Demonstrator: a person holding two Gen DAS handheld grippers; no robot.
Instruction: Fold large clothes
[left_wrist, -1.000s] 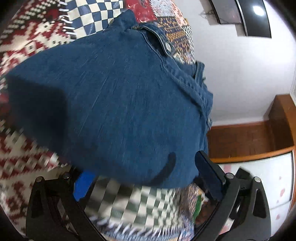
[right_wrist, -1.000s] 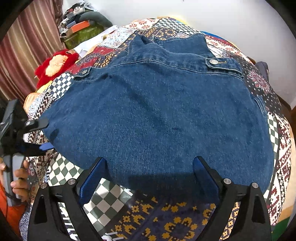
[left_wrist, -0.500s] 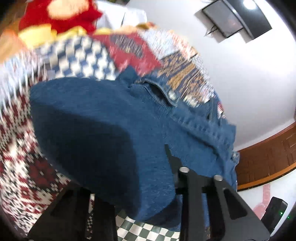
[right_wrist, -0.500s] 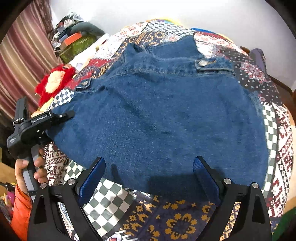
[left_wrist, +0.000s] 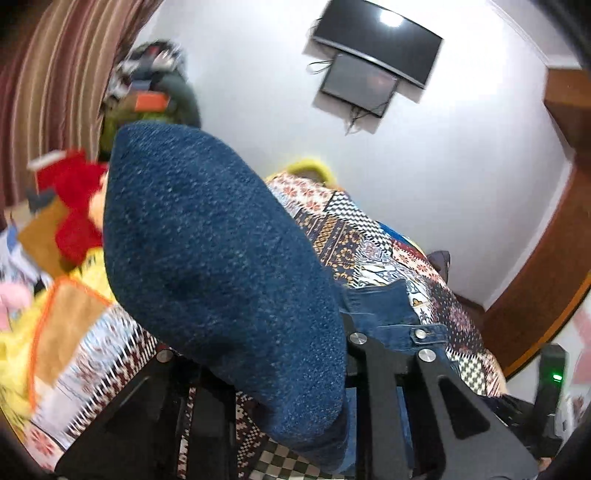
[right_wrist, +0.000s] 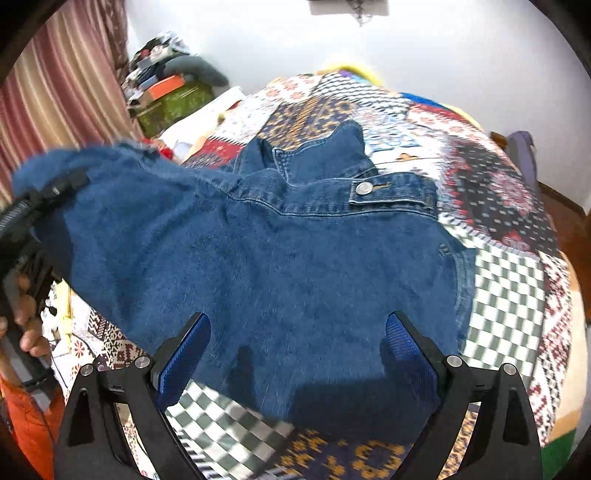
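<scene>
Bulging between closing left tongs (left_wrist: 295, 387), denim jacket (right_wrist: 295, 258).

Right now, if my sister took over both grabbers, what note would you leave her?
Left gripper: jaws closing on a corner of the denim jacket, held up off the patchwork quilt.
Right gripper: jaws wide open, hovering over the jacket's near edge, holding nothing.
The rest of the jacket lies spread on the quilt, collar at the far side.
Done: one corner picked up.
Left: probably carry that corner across, then finish the folds.
</scene>
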